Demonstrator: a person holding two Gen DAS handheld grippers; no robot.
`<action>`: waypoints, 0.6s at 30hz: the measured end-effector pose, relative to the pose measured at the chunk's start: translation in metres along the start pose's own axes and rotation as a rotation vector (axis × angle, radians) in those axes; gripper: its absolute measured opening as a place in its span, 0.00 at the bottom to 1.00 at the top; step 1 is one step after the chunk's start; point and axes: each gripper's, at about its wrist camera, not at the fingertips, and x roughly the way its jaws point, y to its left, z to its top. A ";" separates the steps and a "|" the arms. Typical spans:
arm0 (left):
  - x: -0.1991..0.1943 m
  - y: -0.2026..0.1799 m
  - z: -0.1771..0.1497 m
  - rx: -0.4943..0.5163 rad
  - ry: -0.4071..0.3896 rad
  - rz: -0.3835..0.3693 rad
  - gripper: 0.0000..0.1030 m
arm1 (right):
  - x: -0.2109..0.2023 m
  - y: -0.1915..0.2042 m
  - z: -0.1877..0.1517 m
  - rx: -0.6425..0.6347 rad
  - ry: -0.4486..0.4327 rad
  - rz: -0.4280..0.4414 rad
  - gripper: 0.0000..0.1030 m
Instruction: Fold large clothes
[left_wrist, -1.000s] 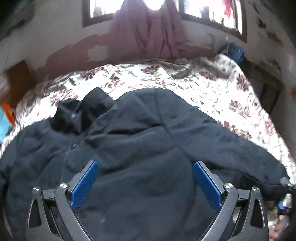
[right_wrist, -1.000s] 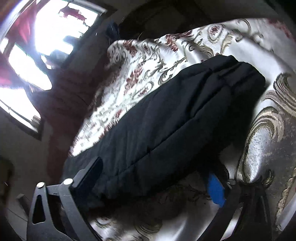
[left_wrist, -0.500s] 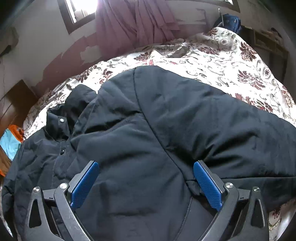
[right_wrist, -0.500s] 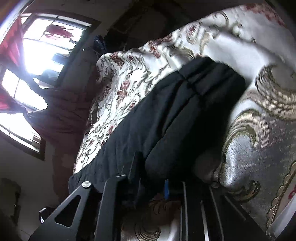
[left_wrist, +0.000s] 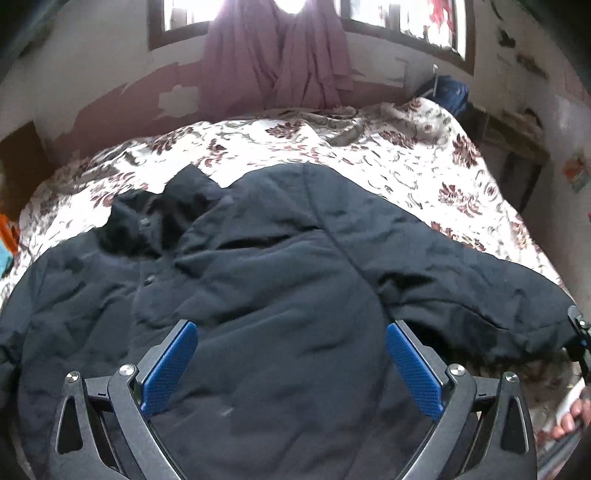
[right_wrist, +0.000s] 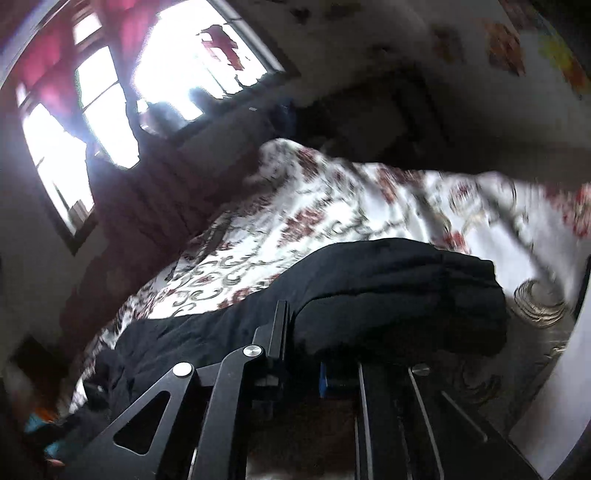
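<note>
I have the dark jacket (left_wrist: 280, 295) spread across the near half of the bed (left_wrist: 369, 162), its collar (left_wrist: 147, 221) toward the left edge and one sleeve (left_wrist: 480, 295) stretched out to the right edge over the flowered bedspread. My left gripper (left_wrist: 291, 365) hangs over the body of the jacket with its blue pads (left_wrist: 170, 365) standing wide apart and nothing between them. My right gripper (right_wrist: 303, 354) has just been closing, and from its own camera I see the jaws drawn nearly together, pinching the cuff end of the sleeve (right_wrist: 399, 299) by a fold of its dark cloth, at the bed's right edge. In the left camera that gripper shows only as a dark tip at the sleeve's end, with my hand (left_wrist: 570, 417) below it. A purple curtain (left_wrist: 280, 55) hangs at the window beyond the far edge.
</note>
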 end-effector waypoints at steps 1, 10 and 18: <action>-0.009 0.012 -0.005 -0.022 -0.009 -0.011 1.00 | -0.007 0.011 0.000 -0.039 -0.012 0.005 0.11; -0.072 0.148 -0.084 -0.157 -0.003 0.000 1.00 | -0.080 0.144 -0.004 -0.479 -0.119 0.119 0.09; -0.111 0.257 -0.119 -0.292 0.001 -0.003 1.00 | -0.124 0.296 -0.084 -0.995 -0.094 0.273 0.09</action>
